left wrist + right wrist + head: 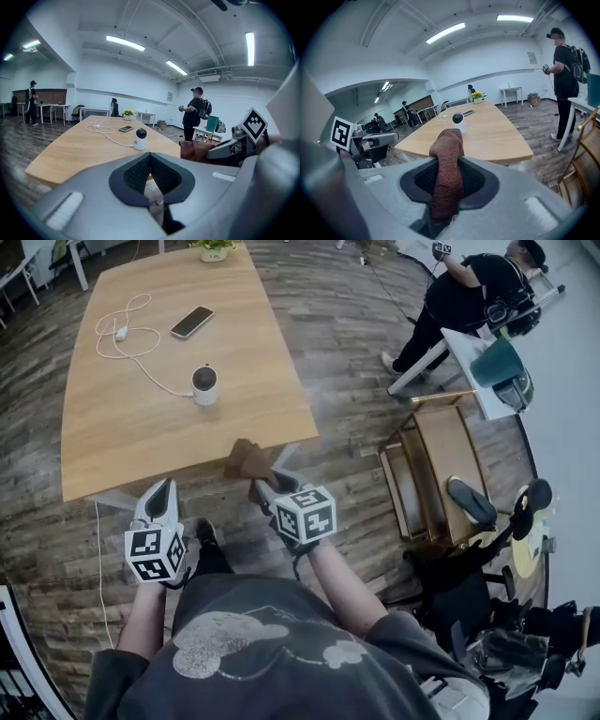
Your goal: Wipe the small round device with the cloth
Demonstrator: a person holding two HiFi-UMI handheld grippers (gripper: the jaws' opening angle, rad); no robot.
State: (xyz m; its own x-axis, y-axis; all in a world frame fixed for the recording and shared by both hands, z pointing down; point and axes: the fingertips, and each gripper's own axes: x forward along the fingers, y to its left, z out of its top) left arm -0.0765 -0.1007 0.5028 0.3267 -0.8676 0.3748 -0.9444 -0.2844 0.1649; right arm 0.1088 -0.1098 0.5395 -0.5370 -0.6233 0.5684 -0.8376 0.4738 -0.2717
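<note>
The small round device (204,385), white with a dark domed top, stands upright on the wooden table (112,437), past its near edge. It also shows ahead in the left gripper view as the device (139,138) and in the right gripper view as the device (459,123). My right gripper (263,486) hangs just off the table's near edge, shut on a brown cloth (246,460). The cloth (447,164) stands bunched up between the jaws. My left gripper (161,491) is shut and empty, below the table edge. From the left gripper (150,159) the cloth (194,150) appears at right.
A white cable (122,334) runs from the device toward a dark phone (191,322) further back on the table. A plant pot (214,249) sits at the far end. A wooden rack (441,474) stands to the right, and a person (469,296) stands at a white desk (469,371).
</note>
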